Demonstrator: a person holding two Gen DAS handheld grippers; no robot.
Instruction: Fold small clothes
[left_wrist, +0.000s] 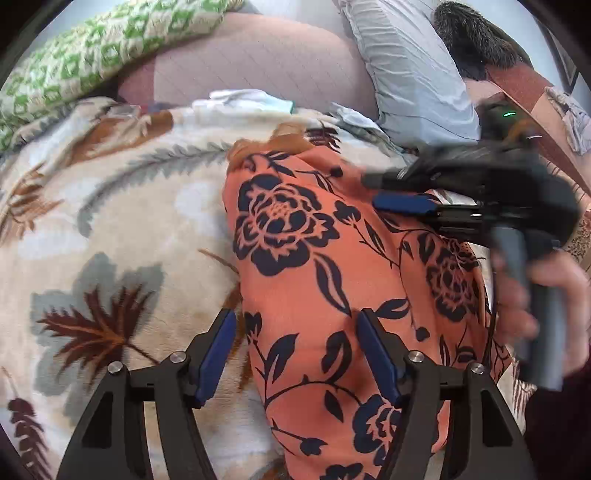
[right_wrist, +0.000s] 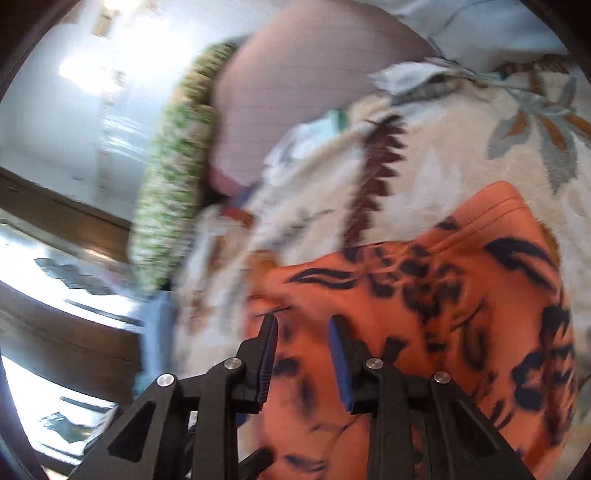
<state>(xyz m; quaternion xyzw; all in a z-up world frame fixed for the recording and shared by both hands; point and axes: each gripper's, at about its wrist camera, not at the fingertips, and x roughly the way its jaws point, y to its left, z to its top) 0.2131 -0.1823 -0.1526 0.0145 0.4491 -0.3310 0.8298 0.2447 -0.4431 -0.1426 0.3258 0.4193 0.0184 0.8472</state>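
Note:
An orange garment (left_wrist: 303, 266) with a dark blue flower print lies folded lengthwise on a cream leaf-patterned blanket (left_wrist: 110, 221). My left gripper (left_wrist: 295, 317) is open and empty just above the garment's near left edge. My right gripper (left_wrist: 373, 192) shows in the left wrist view at the right, held over the garment's far right part, its jaws apart. In the blurred right wrist view the right gripper (right_wrist: 303, 321) is open over the garment (right_wrist: 424, 314), holding nothing.
A green-and-white patterned cover (left_wrist: 92, 55) and a pink pillow (left_wrist: 258, 62) lie at the back. A pale blue pillow (left_wrist: 406, 66) is at the back right. A white cloth (left_wrist: 240, 101) lies on the blanket's far edge. A brown wooden edge (right_wrist: 55, 218) shows at the left.

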